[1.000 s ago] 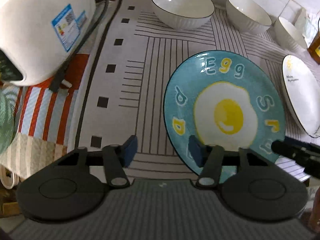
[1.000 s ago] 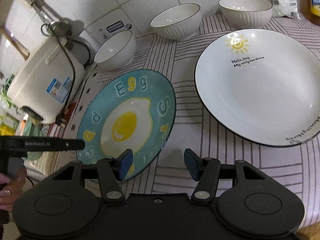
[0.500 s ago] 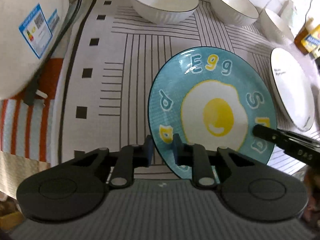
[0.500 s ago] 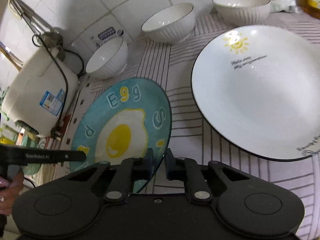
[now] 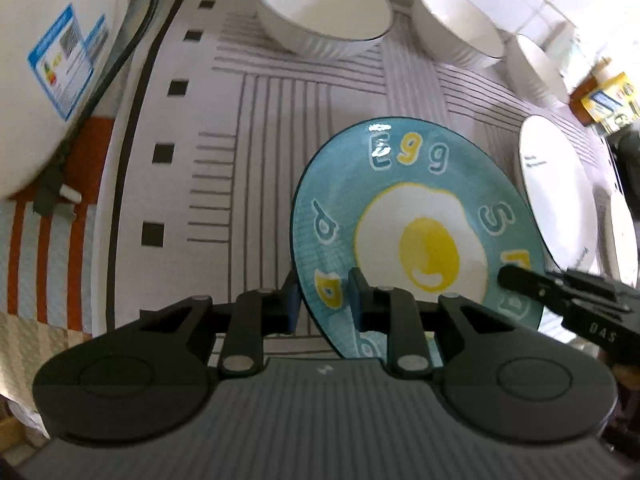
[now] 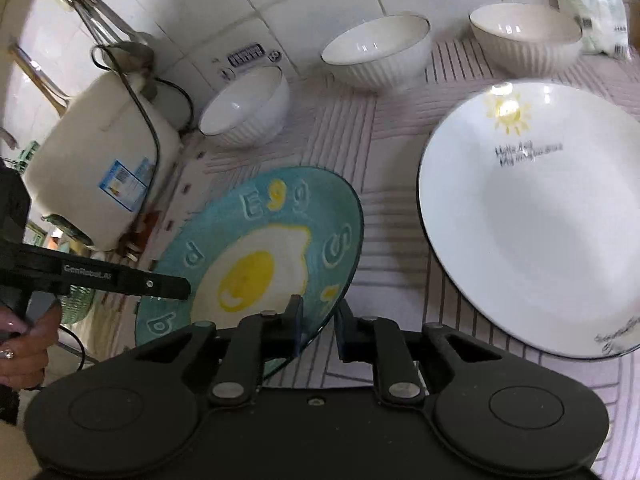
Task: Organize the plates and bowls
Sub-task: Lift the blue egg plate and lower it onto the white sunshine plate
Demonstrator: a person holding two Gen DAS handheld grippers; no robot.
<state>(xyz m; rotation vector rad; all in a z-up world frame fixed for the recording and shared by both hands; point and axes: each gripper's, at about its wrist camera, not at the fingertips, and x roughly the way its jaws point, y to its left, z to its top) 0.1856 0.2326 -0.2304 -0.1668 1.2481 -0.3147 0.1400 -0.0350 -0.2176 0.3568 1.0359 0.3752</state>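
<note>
striped table mat [image 5: 260, 128] underneath; both grippers, left [image 5: 323, 300] and right [image 6: 318, 326], clench the egg plate [image 5: 416, 216] rim. uneven lifting could slip it onto the white plate [image 6: 540, 216] at right.

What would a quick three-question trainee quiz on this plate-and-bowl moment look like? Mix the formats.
1. True or false: the blue egg plate is gripped on two opposite rims at once.
2. How many white bowls stand along the tiled wall? A) two B) three C) four
3. Fill in: the white sun plate lies ____ on the striped mat, not held by either gripper.

Key
1. True: the left gripper and the right gripper are each shut on a rim.
2. B: near the rice cooker is one bowl, then a second and a third.
3. flat
</note>
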